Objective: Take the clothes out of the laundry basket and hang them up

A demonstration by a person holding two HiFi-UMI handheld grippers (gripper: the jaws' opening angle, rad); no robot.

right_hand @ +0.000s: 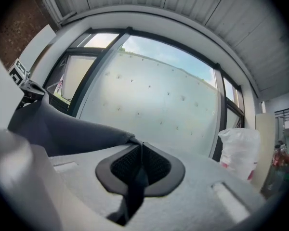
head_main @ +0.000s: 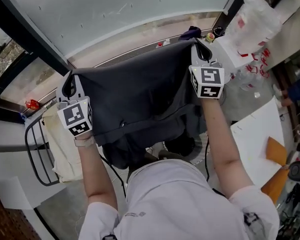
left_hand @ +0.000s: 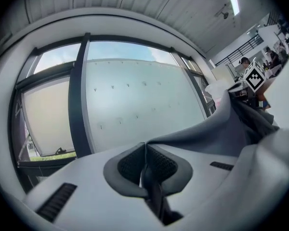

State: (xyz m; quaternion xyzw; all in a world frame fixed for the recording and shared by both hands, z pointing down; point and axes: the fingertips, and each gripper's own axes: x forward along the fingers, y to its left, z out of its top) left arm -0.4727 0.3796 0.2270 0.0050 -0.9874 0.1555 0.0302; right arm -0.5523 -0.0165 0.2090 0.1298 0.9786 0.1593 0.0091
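between both grippers, left (head_main: 69,90) and right (head_main: 202,51), jaws clamped on garment (head_main: 140,91) corners; keep it taut and level when hanging.

A white tabletop (head_main: 255,134) fills the right of the head view, and a flat orange-brown piece (head_main: 276,151) lies on it near its outer edge, paper or card, hard to tell. Higher up, a white plastic bag (head_main: 255,19) with red print stands on a white top (head_main: 229,51). At the left a wire basket (head_main: 35,149) holding cream cloth (head_main: 65,146) sits over the grey floor (head_main: 65,204).
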